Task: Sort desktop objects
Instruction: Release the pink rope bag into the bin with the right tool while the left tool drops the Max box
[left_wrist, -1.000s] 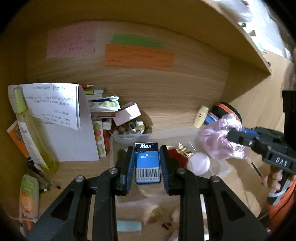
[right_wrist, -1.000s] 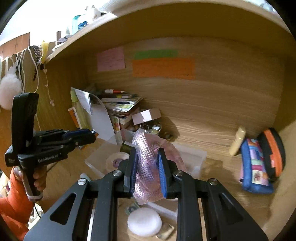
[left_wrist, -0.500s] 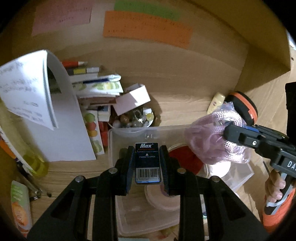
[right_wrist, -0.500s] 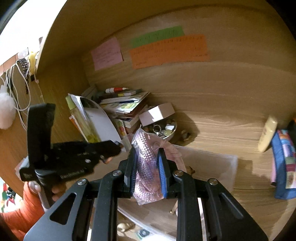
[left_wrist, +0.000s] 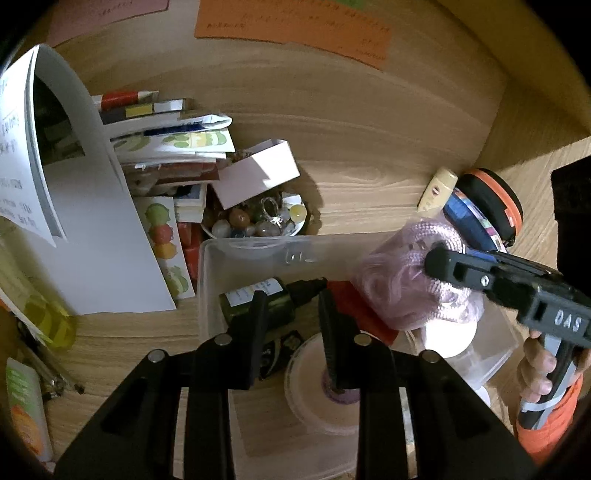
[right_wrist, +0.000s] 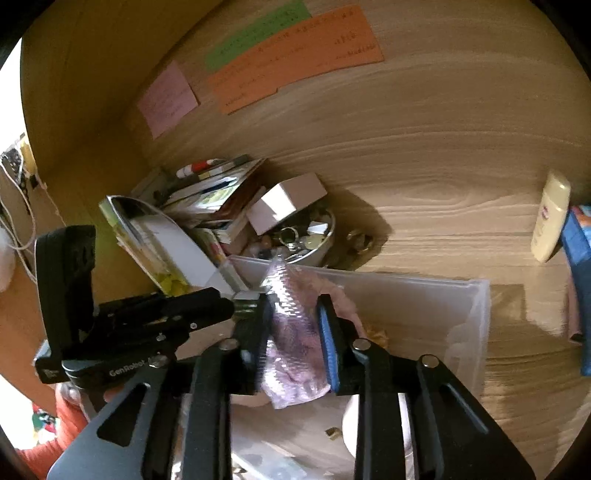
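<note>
Right wrist: my right tool (right_wrist: 293, 306) has just been opening, bag (right_wrist: 295, 339) between jaws over bin (right_wrist: 476, 306); left tool (left_wrist: 288, 301) grip unclear; much unsorted on bench (right_wrist: 443, 221).

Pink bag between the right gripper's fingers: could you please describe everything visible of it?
The pink bag is clear crinkly plastic around a pinkish-purple mesh-like bundle. It hangs upright between the fingers of the right gripper, whose jaws have just been opening, above the clear bin. It leans on one finger; a gap shows at the other's blue pad.
</note>
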